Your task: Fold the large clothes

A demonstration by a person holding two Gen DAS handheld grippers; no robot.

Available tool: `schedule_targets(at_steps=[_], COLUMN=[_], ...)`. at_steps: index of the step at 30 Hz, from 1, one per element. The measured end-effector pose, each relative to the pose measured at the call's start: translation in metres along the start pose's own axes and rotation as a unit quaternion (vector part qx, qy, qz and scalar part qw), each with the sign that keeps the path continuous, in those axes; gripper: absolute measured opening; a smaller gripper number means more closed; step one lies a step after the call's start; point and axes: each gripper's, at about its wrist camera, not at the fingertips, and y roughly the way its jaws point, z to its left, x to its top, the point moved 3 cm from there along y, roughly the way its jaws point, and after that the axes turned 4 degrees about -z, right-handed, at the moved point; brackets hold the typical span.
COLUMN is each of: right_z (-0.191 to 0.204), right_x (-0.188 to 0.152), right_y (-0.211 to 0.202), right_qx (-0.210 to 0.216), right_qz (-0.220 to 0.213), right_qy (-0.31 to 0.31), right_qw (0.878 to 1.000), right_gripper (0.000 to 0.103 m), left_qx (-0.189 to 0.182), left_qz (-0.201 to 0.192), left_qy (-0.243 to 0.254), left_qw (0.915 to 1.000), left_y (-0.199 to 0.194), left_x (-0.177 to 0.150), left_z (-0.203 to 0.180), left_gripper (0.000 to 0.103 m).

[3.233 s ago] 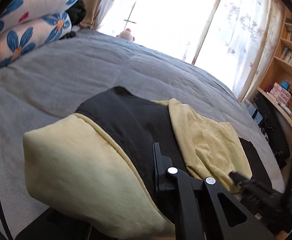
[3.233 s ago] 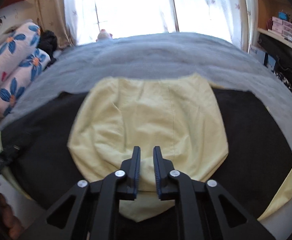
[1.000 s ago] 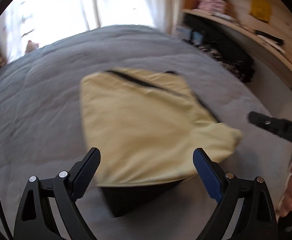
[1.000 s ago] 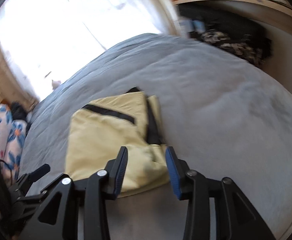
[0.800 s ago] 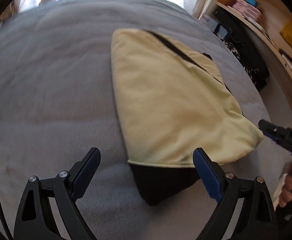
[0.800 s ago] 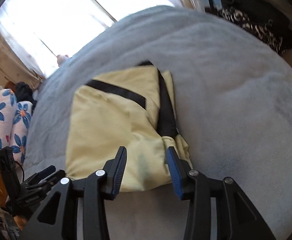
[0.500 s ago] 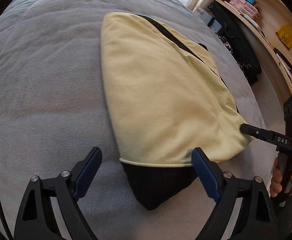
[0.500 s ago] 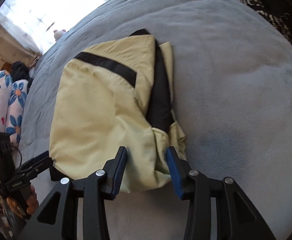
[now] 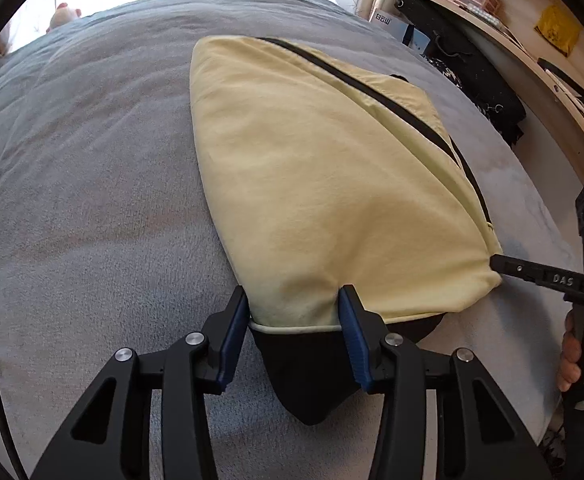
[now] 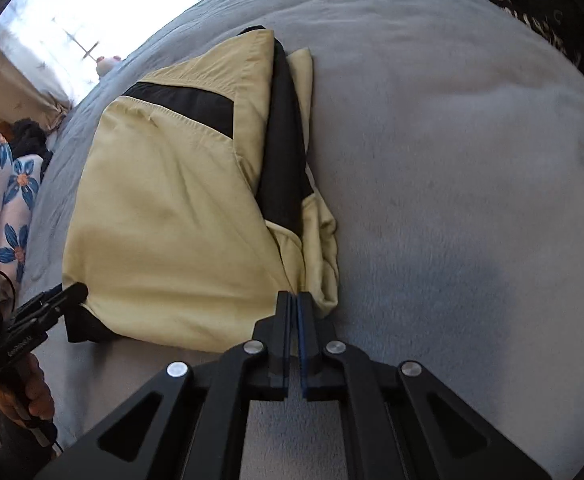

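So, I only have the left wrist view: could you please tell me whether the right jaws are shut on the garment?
Observer: Yes, the right gripper has its jaws shut on the near corner of the garment.
Operator: Thank you. Is that side folded neatly?
Observer: Not quite. Yellow layers bunch loosely just beyond the jaws, beside a black panel.
Operator: Is anything lying off to the left?
Observer: Floral pillows, well clear of the garment.
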Motion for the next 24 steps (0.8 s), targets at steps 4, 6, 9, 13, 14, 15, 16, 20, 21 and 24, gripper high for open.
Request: schedule_targets(at_steps=[4,6,9,13,14,15,16,20,21,24], right_z=[0.007,0.014,0.024,0.023,0.027,0.025,0.023,0.019,0.018,0.022], right_x=[0.022,0.041,0.072,0.103,0.106,0.11,0.113,0.119,0.119,0.124], right_y=[-0.03,-0.038,-0.029,0.009,0.017,0.025,0.031,0.043,0.046,0.053], right_qx=[0.029,0.042,0.053,0.06,0.06,0.054,0.044,0.043,0.048,0.057], right_qz=[-0.033,-0.052,-0.059,-0.024,-0.015,-0.007,-0.001,0.007,0.011,0.014], right_qy=[0.017,0.016,0.02,0.053,0.056,0.059,0.062,0.072,0.075,0.069], right_qw=[0.999,0.998,0.997,0.997,0.996,0.997,0.997,0.996,0.996,0.996], right_gripper=[0.007,0.024,0.035,0.035,0.035,0.035,0.035,0.035,0.035,0.035], left_qx=[-0.006,-0.017,-0.032,-0.034,-0.036,-0.038,-0.038,-0.042,-0.044,-0.042], left_qz=[0.009,0.002,-0.019,-0.018,-0.015,-0.011,-0.008,0.001,0.003,0.004], left_qy=[-0.006,-0.008,-0.015,-0.032,-0.036,-0.039,-0.042,-0.052,-0.054,-0.058], left_qw=[0.9999,0.9998,0.9992,0.9987,0.9986,0.9984,0.9984,0.9978,0.9976,0.9974], left_y=[-0.009,-0.018,-0.025,-0.016,-0.012,-0.007,-0.004,0.006,0.009,0.016], left_x=[0.006,0.013,0.031,0.055,0.06,0.064,0.067,0.073,0.074,0.078], left_z=[-0.001,0.0,0.003,0.013,0.016,0.017,0.02,0.025,0.027,0.029], left_gripper=[0.051,0.054,0.057,0.057,0.057,0.057,0.057,0.057,0.057,0.057])
